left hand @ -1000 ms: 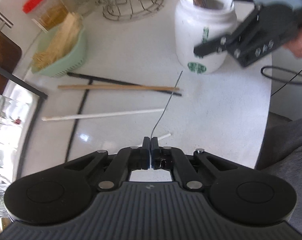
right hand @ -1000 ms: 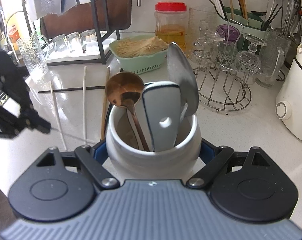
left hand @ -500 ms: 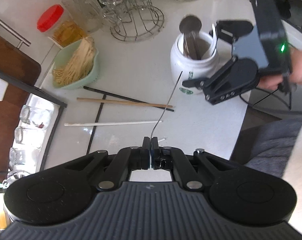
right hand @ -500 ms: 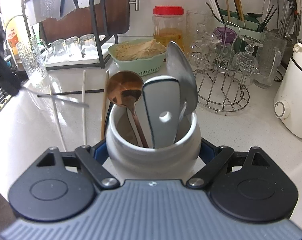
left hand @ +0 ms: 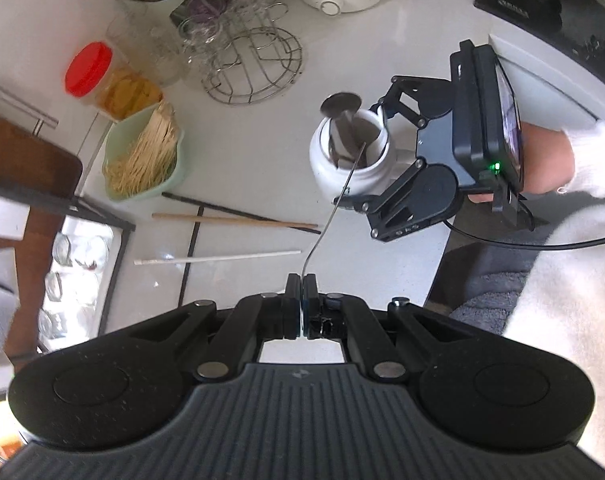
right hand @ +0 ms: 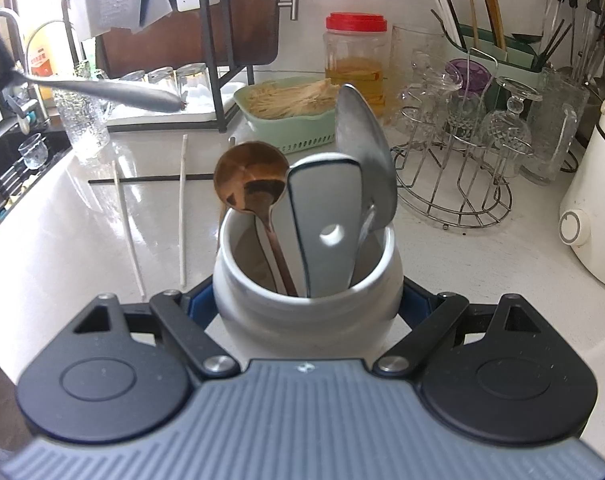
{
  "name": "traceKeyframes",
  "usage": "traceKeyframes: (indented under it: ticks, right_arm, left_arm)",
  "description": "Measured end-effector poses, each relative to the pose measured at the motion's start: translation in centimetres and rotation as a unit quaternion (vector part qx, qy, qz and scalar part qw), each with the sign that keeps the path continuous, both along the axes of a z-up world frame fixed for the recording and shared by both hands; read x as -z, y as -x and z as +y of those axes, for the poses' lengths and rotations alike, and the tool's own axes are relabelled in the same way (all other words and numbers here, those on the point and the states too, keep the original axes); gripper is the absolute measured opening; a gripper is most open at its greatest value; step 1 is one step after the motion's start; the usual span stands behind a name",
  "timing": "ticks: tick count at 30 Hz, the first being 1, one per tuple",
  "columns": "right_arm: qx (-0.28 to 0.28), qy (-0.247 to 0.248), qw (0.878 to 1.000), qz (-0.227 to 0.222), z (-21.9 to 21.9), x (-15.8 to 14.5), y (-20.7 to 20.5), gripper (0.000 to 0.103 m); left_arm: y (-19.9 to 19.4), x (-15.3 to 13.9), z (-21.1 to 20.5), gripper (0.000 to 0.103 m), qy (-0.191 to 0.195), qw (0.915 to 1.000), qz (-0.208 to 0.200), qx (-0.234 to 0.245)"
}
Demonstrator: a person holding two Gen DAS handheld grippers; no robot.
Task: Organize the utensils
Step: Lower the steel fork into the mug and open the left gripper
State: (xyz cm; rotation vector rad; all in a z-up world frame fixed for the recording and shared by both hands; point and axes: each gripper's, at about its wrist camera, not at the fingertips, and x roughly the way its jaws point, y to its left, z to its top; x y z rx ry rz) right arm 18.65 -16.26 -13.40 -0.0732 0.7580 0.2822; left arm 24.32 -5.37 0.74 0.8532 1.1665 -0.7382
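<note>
My left gripper point(left hand: 301, 281) is shut on the end of a thin metal utensil point(left hand: 334, 204), held high over the counter and seen edge-on. Its far end lines up with the mouth of the white jar point(left hand: 354, 182). In the right wrist view that utensil point(right hand: 102, 92) hangs at the upper left, above the counter. My right gripper point(right hand: 306, 300) is shut on the white jar point(right hand: 302, 308), which holds a copper spoon point(right hand: 248, 178), a white blue-edged handle point(right hand: 326, 208) and a steel spoon point(right hand: 362, 140). Black point(left hand: 238, 211), wooden point(left hand: 230, 220) and white chopsticks point(left hand: 218, 258) lie loose on the counter.
A green basket of sticks point(left hand: 142, 156), a red-lidded jar point(left hand: 102, 80) and a wire glass rack point(left hand: 254, 68) stand behind. A white appliance point(right hand: 594, 208) sits at the right, a dish rack with glasses point(left hand: 74, 264) at the left. A hand and sleeve point(left hand: 574, 160) hold the right gripper past the counter's edge.
My left gripper has risen with the metal utensil, so the counter looks smaller below it. In the right wrist view the utensil climbed to the upper left. The right gripper and jar kept still.
</note>
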Motion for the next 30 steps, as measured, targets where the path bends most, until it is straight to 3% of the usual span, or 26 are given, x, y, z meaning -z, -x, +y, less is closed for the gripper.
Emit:
traceKeyframes:
  ticks: [10,26,30]
  right_arm:
    - [-0.003,-0.006,1.0,-0.009,-0.1,0.2,0.6,0.091]
    - [-0.017,-0.01,1.0,-0.015,-0.2,0.2,1.0,0.091]
    - [-0.015,-0.011,1.0,-0.018,-0.1,0.3,1.1,0.091]
  left_arm:
    - [-1.9,1.3,-4.1,0.001,-0.056,0.9977,0.029,0.025]
    - [-3.4,4.7,-8.7,0.001,-0.152,0.9844,0.063,0.063]
    - [-3.5,5.3,-9.5,0.001,-0.157,0.9825,0.076,0.066]
